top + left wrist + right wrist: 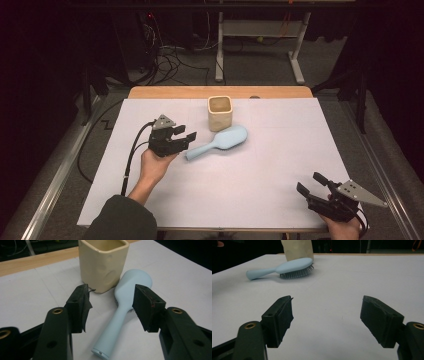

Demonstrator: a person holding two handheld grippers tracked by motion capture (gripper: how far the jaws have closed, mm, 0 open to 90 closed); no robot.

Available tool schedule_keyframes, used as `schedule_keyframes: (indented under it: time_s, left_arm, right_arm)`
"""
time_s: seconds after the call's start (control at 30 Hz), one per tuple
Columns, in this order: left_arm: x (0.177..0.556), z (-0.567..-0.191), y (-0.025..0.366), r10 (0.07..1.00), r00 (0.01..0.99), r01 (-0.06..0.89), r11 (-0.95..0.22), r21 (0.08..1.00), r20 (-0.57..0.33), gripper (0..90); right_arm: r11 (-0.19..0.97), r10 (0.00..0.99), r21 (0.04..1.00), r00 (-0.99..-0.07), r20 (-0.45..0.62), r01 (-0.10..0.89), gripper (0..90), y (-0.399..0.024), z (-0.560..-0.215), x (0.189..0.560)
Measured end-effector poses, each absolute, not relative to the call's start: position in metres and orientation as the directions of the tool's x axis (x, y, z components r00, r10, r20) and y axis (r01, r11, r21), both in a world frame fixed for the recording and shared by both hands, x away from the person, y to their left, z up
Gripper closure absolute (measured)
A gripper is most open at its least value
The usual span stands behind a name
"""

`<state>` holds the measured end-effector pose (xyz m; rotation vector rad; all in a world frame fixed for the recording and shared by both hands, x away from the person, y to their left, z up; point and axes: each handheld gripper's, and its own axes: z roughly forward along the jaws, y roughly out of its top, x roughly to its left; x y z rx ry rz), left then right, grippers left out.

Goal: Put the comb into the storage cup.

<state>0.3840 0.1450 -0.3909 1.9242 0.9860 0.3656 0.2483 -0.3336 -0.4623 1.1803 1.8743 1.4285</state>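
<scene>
In the high view, a blue brush [220, 142] lies in the middle of the picture on a white table [250, 195]. Its bristles face down. Its fat end touches a cream cup [220, 113] that stands just above it, near the top edge of the table. The thin handle points to the lower left.

The left claw [186, 138] is left of the middle, right at the tip of the handle. A hand [152, 167] in a dark sleeve [120, 220] holds it from below. In the left gripper view the claw [111, 306] is open. The brush [125, 307] runs up between the two jaws, but the pads do not touch it. The cup [103, 263] stands at the top of that picture.

The right claw [311, 183] is in the lower right corner of the high view, well apart from the brush. In the right gripper view this claw [327, 320] is open too, with bare table [362, 275] between the jaws. The brush [287, 267] lies far off in the upper left of that picture, with the cup [298, 248] behind it.
</scene>
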Motion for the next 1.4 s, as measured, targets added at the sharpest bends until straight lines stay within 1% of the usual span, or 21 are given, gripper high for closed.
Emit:
schedule_keyframes:
  time_s: [0.1, 0.3, 0.47, 0.6, 0.93, 1.4]
  left_arm:
    - [0.387, -0.390, 0.143, 0.754, 0.642, 0.510, -0.286, 0.811, -0.137, 52.4]
    - [0.393, -0.387, 0.140, 0.738, 0.661, 0.538, -0.340, 0.772, -0.136, 56.2]
    - [0.398, -0.391, 0.139, 0.743, 0.655, 0.570, -0.368, 0.734, -0.136, 60.3]
    - [0.404, -0.396, 0.138, 0.750, 0.648, 0.606, -0.398, 0.689, -0.137, 66.0]
    - [0.413, -0.407, 0.133, 0.768, 0.629, 0.653, -0.434, 0.621, -0.125, 75.0]
    - [0.419, -0.419, 0.127, 0.759, 0.637, 0.685, -0.475, 0.552, -0.138, 75.1]
  right_arm:
    - [0.072, 0.860, 0.940, -0.498, 0.111, 0.335, 26.7, -0.334, -0.462, 0.248]
    - [0.075, 0.860, 0.939, -0.499, 0.109, 0.334, 26.8, -0.334, -0.462, 0.248]
    - [0.076, 0.858, 0.939, -0.501, 0.109, 0.335, 26.9, -0.334, -0.462, 0.248]
    - [0.077, 0.859, 0.939, -0.501, 0.108, 0.335, 27.0, -0.333, -0.462, 0.248]
    - [0.077, 0.858, 0.939, -0.501, 0.108, 0.334, 27.0, -0.334, -0.462, 0.248]
    - [0.078, 0.859, 0.939, -0.501, 0.108, 0.335, 27.0, -0.333, -0.462, 0.248]
